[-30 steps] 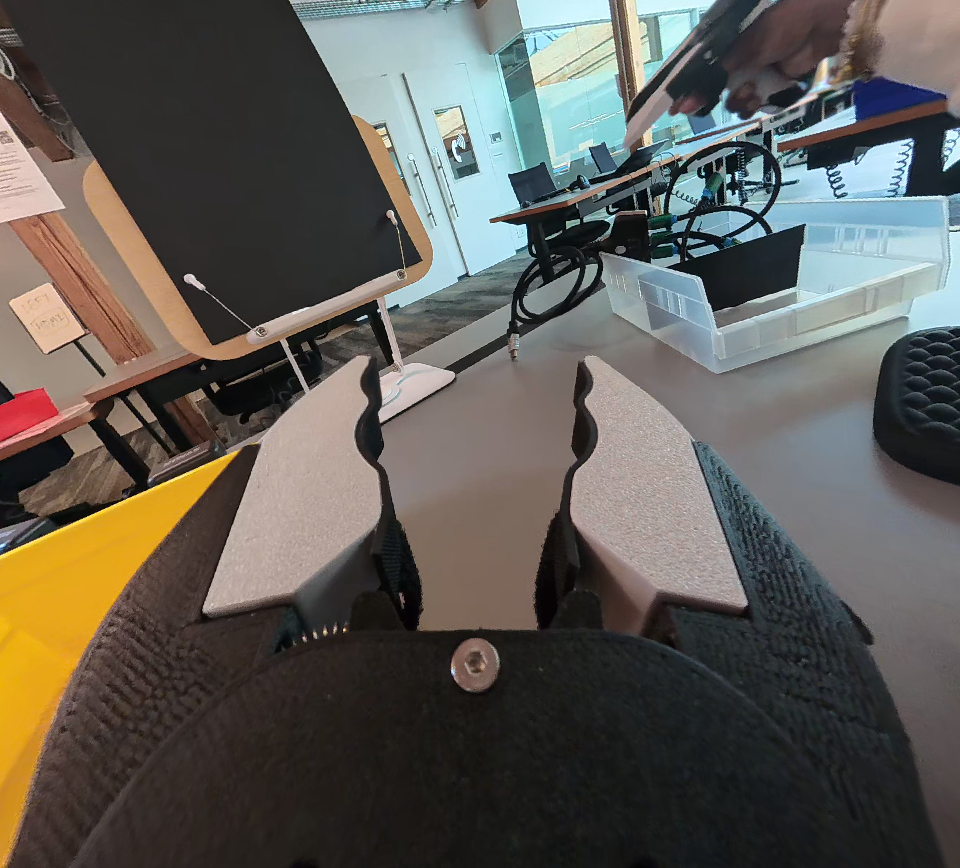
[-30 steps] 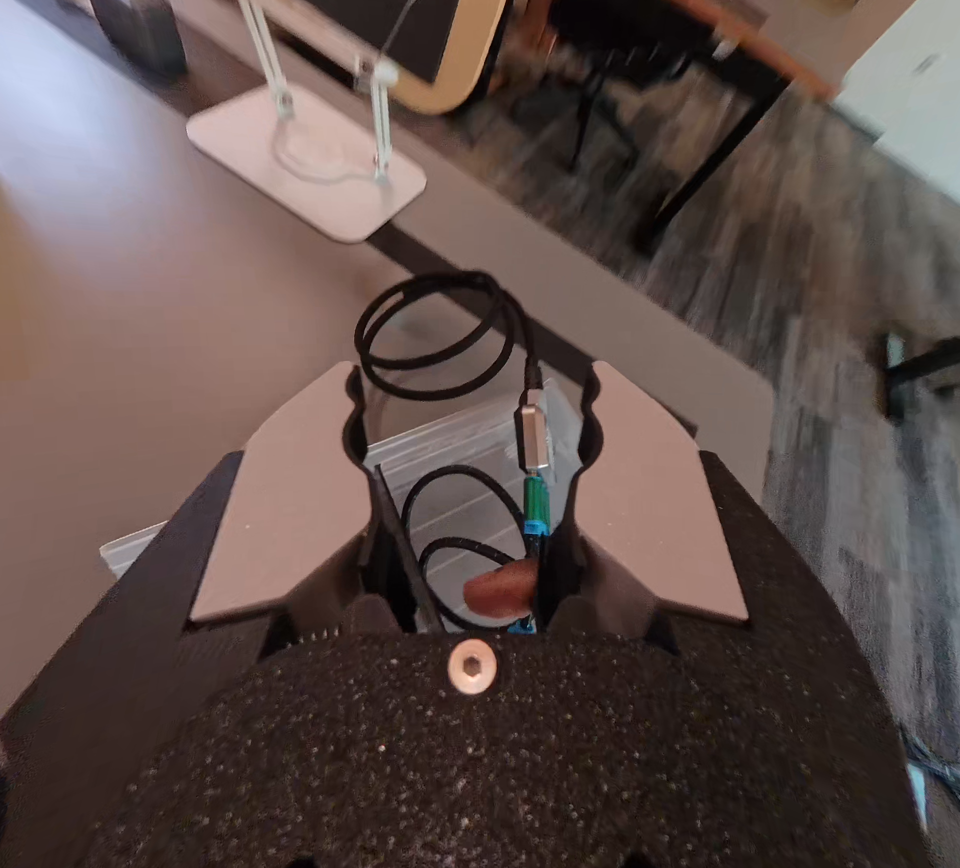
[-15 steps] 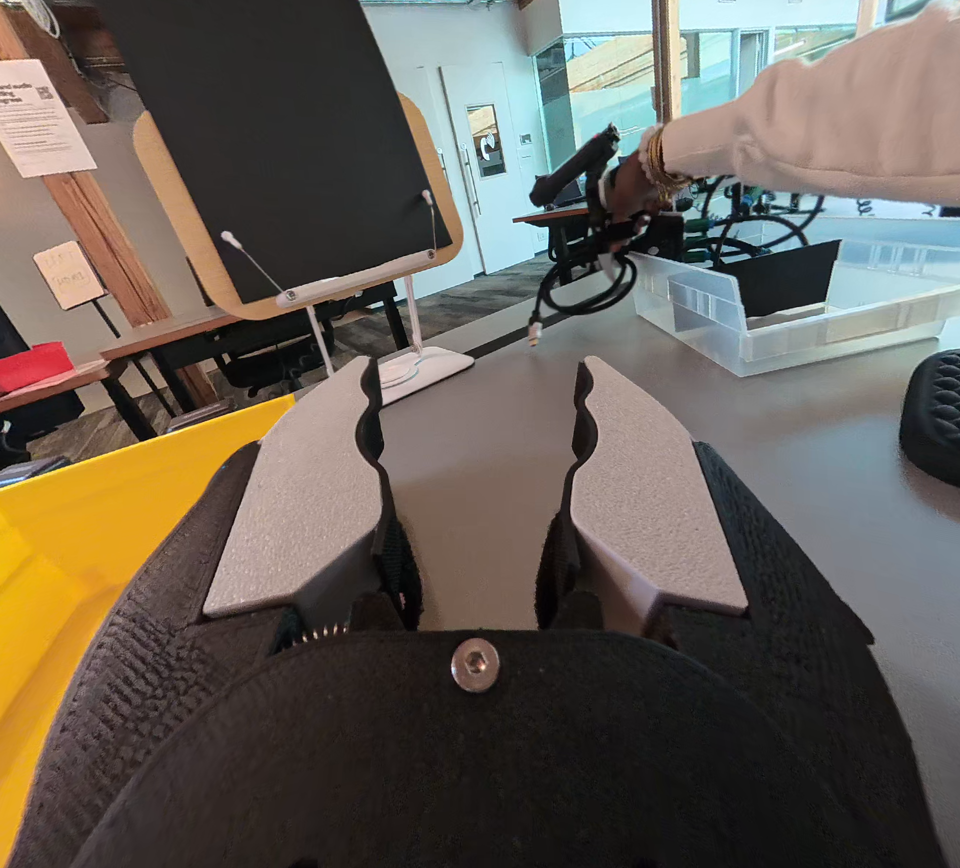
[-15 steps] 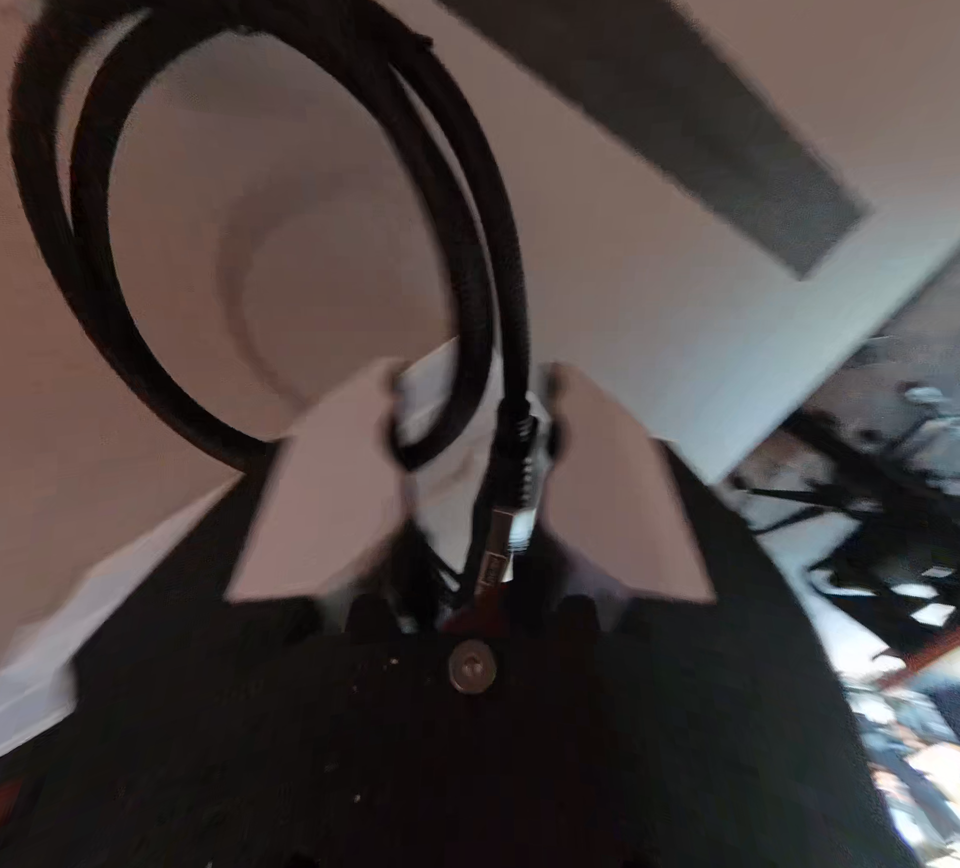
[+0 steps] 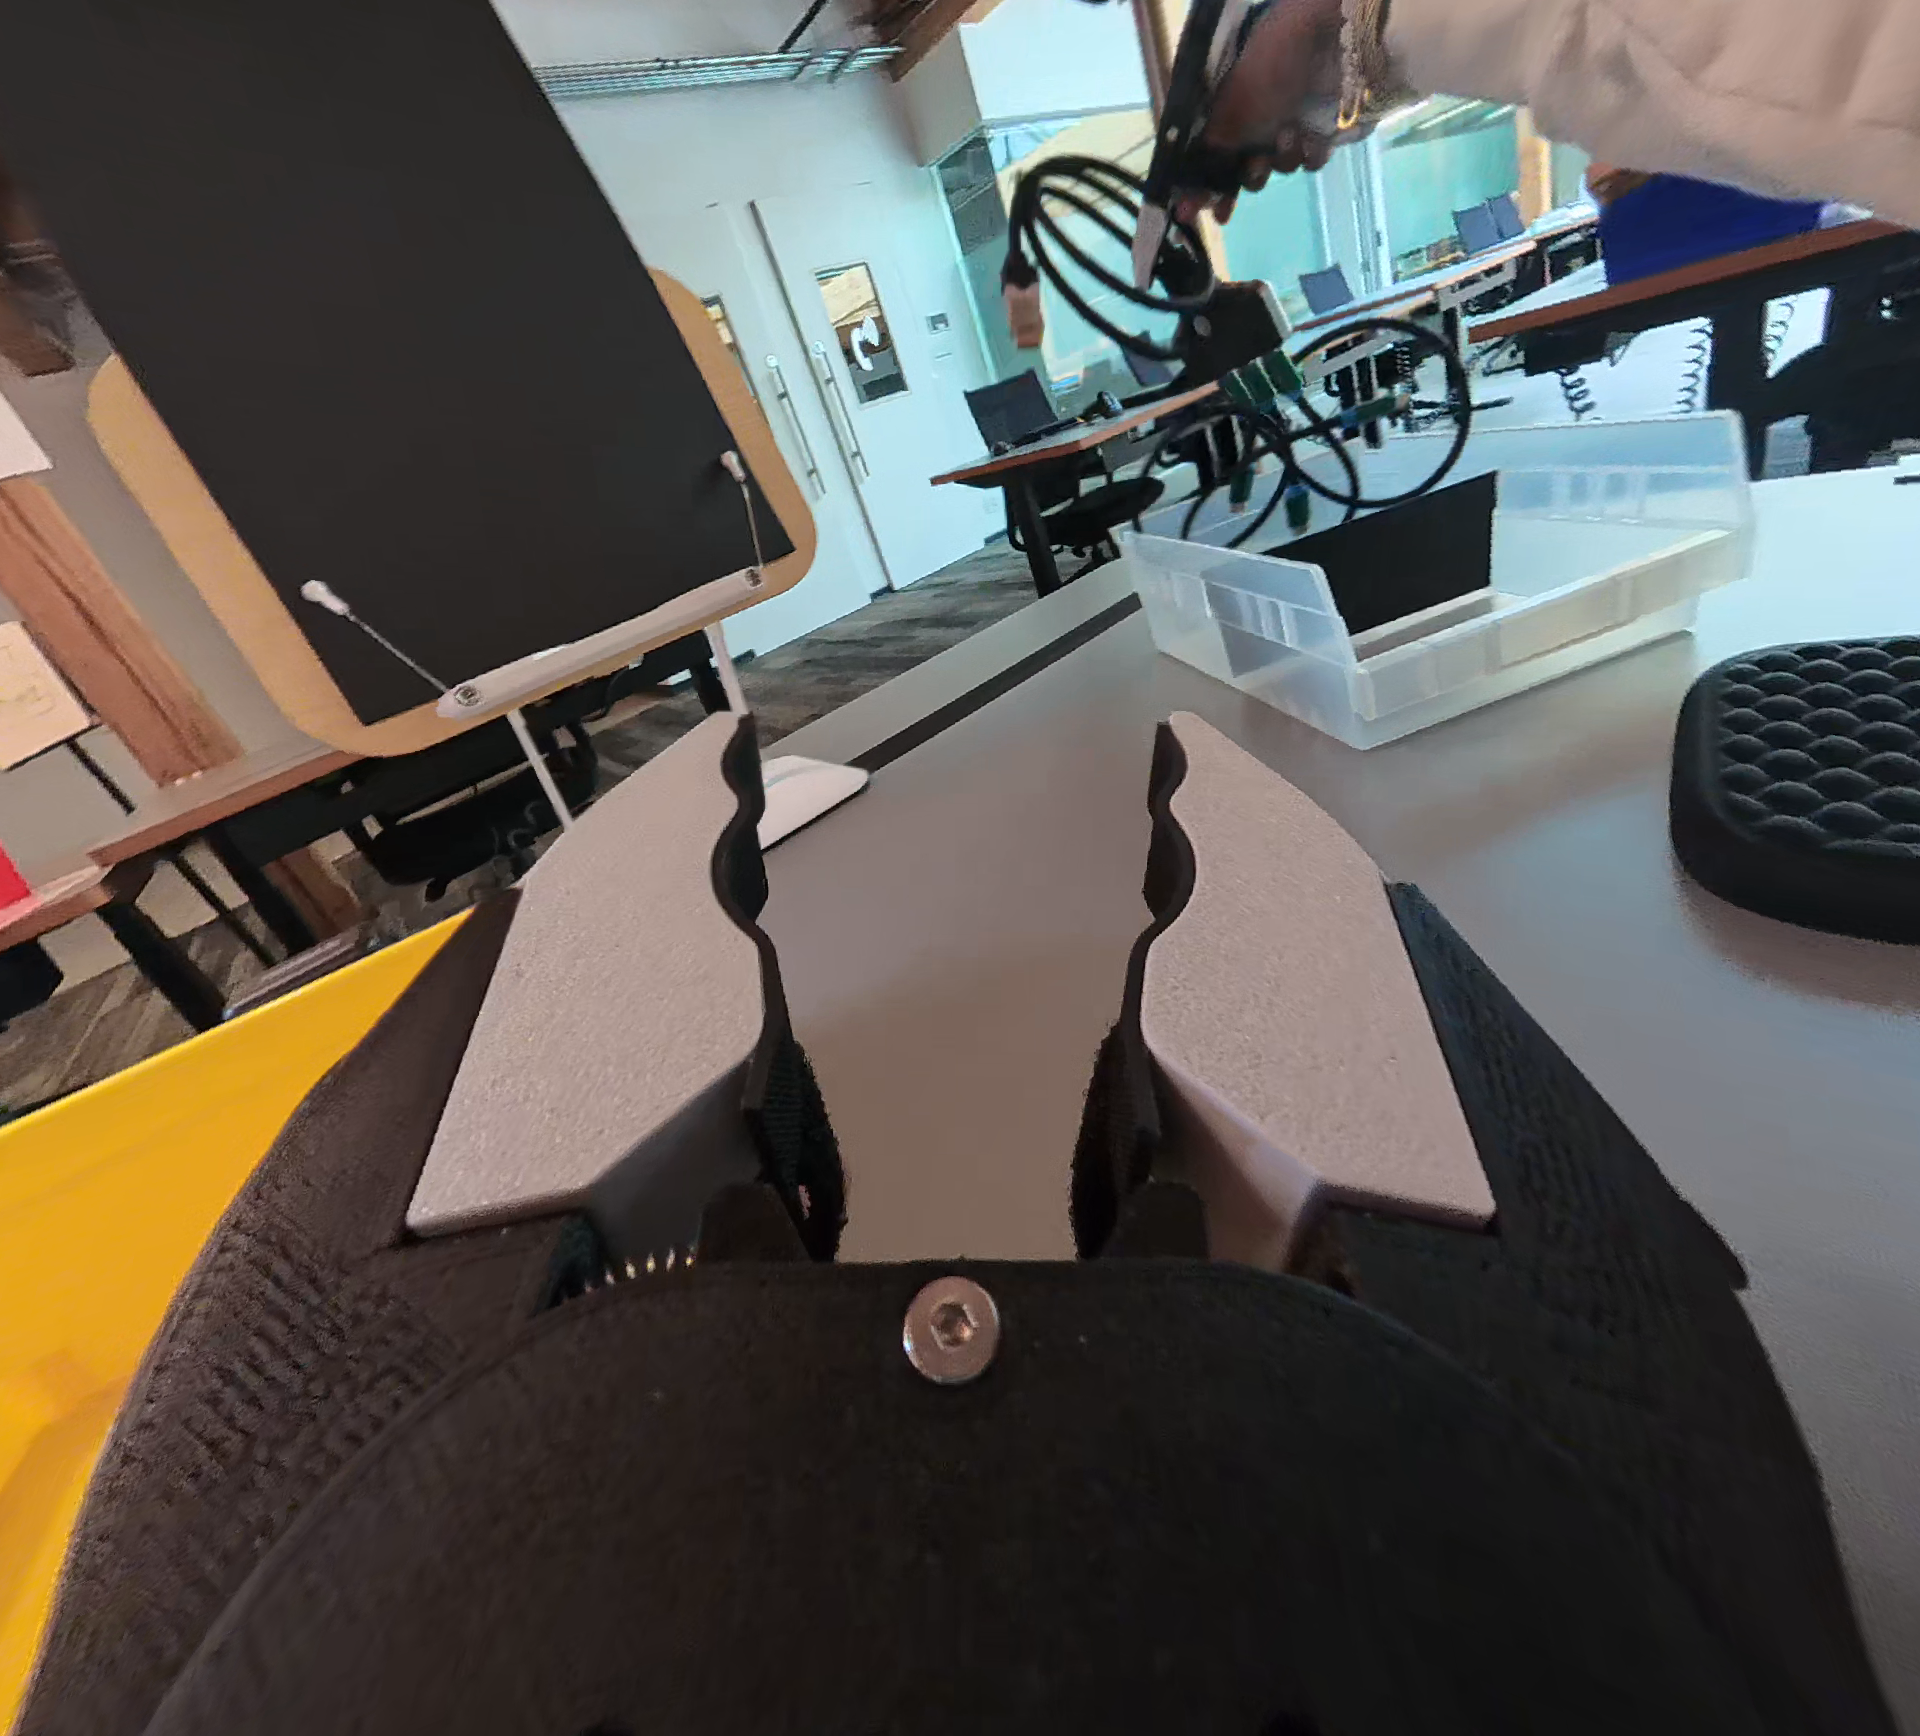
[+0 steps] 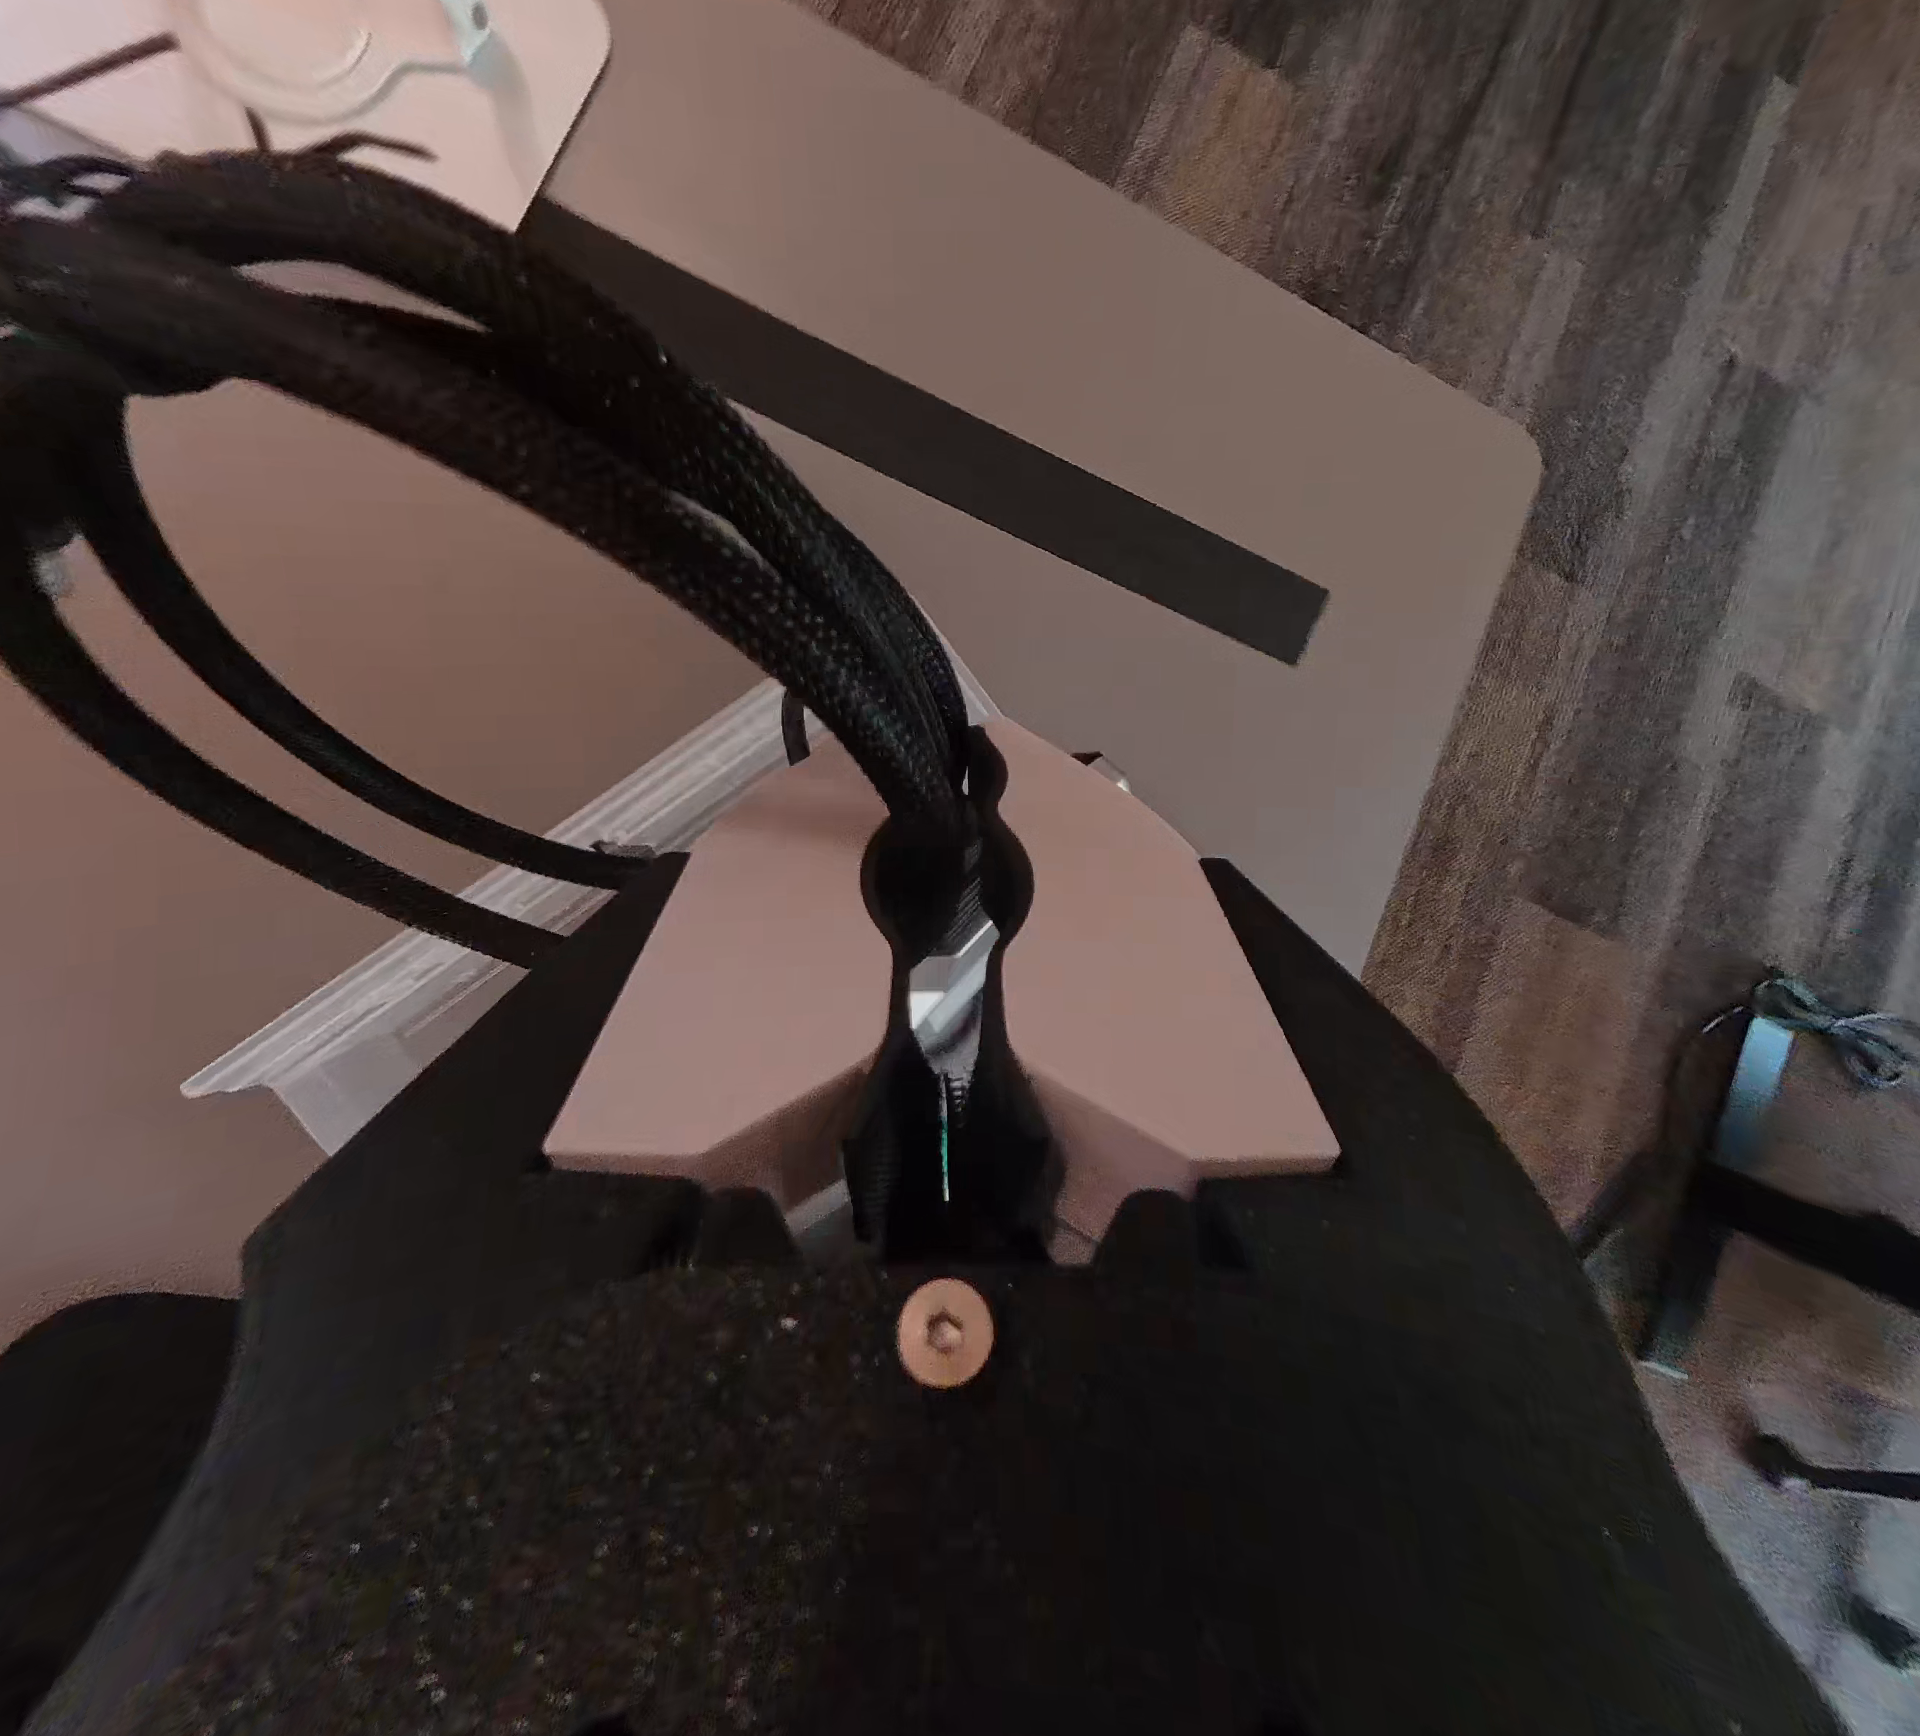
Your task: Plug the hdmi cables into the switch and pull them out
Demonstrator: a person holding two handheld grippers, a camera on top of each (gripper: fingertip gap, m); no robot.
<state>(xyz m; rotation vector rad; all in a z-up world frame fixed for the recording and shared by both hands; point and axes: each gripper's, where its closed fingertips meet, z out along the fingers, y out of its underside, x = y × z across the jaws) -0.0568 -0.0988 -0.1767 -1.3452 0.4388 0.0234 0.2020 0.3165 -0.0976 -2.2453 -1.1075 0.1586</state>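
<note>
My left gripper [image 5: 951, 751] is open and empty, low over the grey table [image 5: 1039, 907]. In the left wrist view my right gripper [image 5: 1174, 273] hangs in the air above the clear bin [image 5: 1455, 637]. It carries a coil of black HDMI cables [image 5: 1091, 242] with a dark switch box [image 5: 1236, 325] and green plugs [image 5: 1262, 382] dangling below. In the right wrist view my right gripper [image 6: 982, 777] is shut on a black braided HDMI cable [image 6: 623, 460] just behind its silver plug [image 6: 951, 974]. The coil loops off to the left.
A black board on a white stand [image 5: 364, 284] stands at the table's far left, its base [image 6: 312, 24] near the edge. A yellow bin [image 5: 156, 1219] is at my left. A black padded mat [image 5: 1818, 782] lies right. A dark slot [image 6: 935, 460] crosses the table.
My right gripper has closed on the cable and lifted the coil with the switch up out of the clear bin. My left gripper stays open in about the same place.
</note>
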